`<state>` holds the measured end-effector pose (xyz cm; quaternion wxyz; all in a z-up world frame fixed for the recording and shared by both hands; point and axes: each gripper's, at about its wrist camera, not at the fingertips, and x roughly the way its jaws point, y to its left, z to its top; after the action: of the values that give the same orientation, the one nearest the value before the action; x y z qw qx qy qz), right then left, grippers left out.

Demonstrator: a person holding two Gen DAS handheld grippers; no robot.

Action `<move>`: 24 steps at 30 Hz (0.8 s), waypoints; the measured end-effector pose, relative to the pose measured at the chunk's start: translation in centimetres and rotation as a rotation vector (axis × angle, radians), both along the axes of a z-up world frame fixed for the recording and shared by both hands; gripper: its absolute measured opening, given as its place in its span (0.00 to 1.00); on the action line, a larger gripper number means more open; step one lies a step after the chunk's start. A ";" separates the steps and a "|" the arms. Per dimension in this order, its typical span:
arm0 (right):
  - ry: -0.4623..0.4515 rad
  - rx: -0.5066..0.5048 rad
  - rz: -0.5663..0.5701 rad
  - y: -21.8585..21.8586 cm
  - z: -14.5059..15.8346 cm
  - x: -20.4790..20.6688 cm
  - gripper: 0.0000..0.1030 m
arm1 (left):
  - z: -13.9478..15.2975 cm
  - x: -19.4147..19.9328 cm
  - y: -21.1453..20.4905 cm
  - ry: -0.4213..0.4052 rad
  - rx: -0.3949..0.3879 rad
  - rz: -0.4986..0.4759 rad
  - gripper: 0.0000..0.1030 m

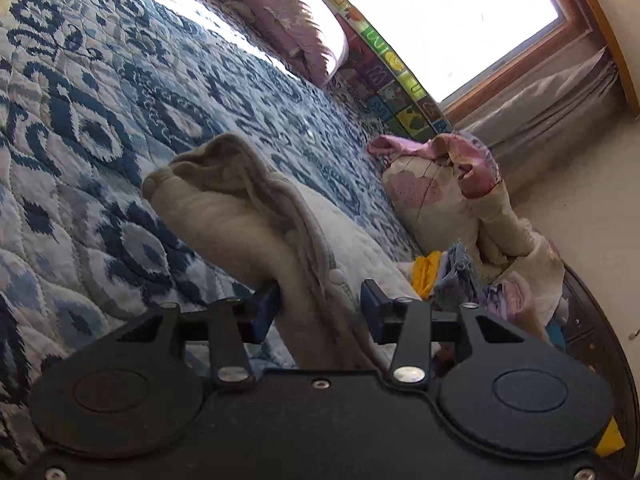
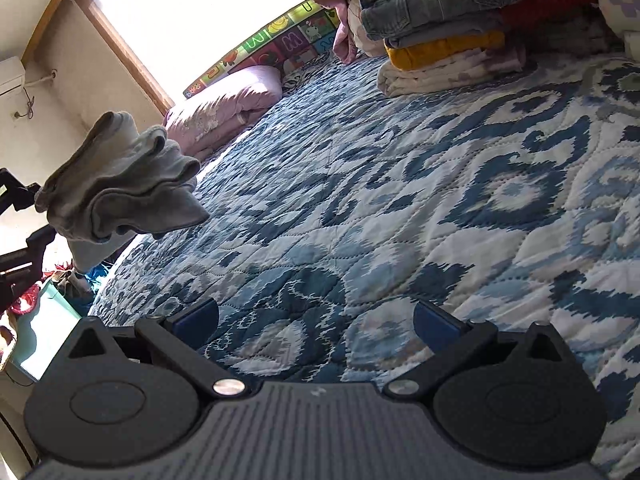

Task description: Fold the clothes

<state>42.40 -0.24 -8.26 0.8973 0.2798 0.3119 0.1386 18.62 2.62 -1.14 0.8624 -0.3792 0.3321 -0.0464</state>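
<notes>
A folded grey-beige garment (image 1: pixel 240 216) with snap buttons sticks up between the fingers of my left gripper (image 1: pixel 320 310), which is shut on its thick lower part. In the right wrist view the same garment (image 2: pixel 120 184) hangs in the air above the bed's left edge, with black parts of the left gripper (image 2: pixel 20 200) behind it. My right gripper (image 2: pixel 316 320) is open low over the blue-patterned quilt (image 2: pixel 440 200), with nothing between its fingers. A stack of folded clothes (image 2: pixel 440 36) sits on the far right of the bed.
A pink pillow (image 2: pixel 224 108) and a colourful alphabet mat (image 2: pixel 280 40) lie under the bright window. A floral bundle (image 1: pixel 440 196) leans by the clothes stack (image 1: pixel 460 276). A teal box (image 2: pixel 44 328) stands beside the bed at lower left.
</notes>
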 end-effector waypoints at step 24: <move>0.047 0.248 -0.018 -2.4 -1.7 3.2 0.88 | -4.3 -4.8 -11.6 -0.332 1.064 -0.637 0.56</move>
<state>45.56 -2.60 -9.97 0.8496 0.3944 0.3108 0.1614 13.82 -8.99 -5.47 0.9165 0.2302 0.2681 -0.1873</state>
